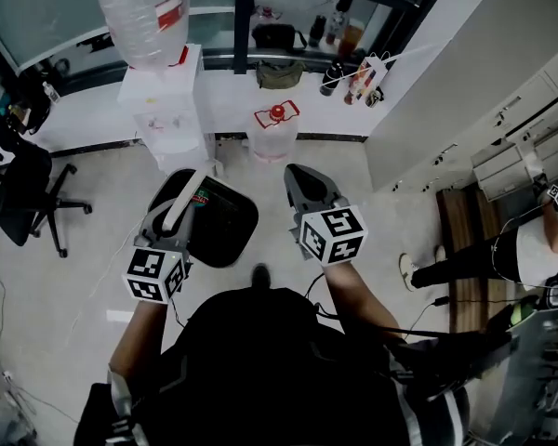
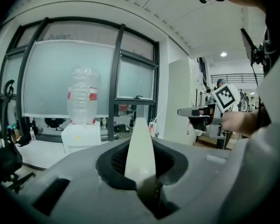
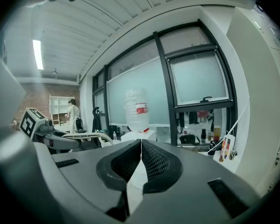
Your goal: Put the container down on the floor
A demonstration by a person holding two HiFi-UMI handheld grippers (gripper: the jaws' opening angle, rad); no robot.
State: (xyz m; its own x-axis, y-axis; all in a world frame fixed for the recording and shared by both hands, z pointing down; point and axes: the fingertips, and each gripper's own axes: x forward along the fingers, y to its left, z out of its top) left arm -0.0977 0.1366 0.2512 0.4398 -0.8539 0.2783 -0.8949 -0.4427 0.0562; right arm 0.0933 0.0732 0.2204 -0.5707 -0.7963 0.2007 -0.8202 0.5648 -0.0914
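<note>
My left tool [image 2: 139,139] is pinched narrow on the white handle [image 2: 139,146], a flat strip standing upright between the jaws. The dark container [image 1: 219,226] hangs from that strip just below and to the right of the tool, between my two hands and, as far as I can judge, clear of the floor [image 1: 74,286]. My right tool [image 3: 139,146] is closed with its jaws meeting and nothing between them.

The container is held only by that one thin strip (a slim hold for a bulky thing), so it could swing or twist as I lower it. If the strip slides through the pads, or I let go before the base rests flat, the container may drop and tip. The water dispenser [image 1: 163,91] and the red-capped water jug [image 1: 274,133] stand ahead, and setting down too far forward could knock them.

Both forearms reach out from my chest side by side. The tools point forward and slightly down, with the marker cubes towards me.
</note>
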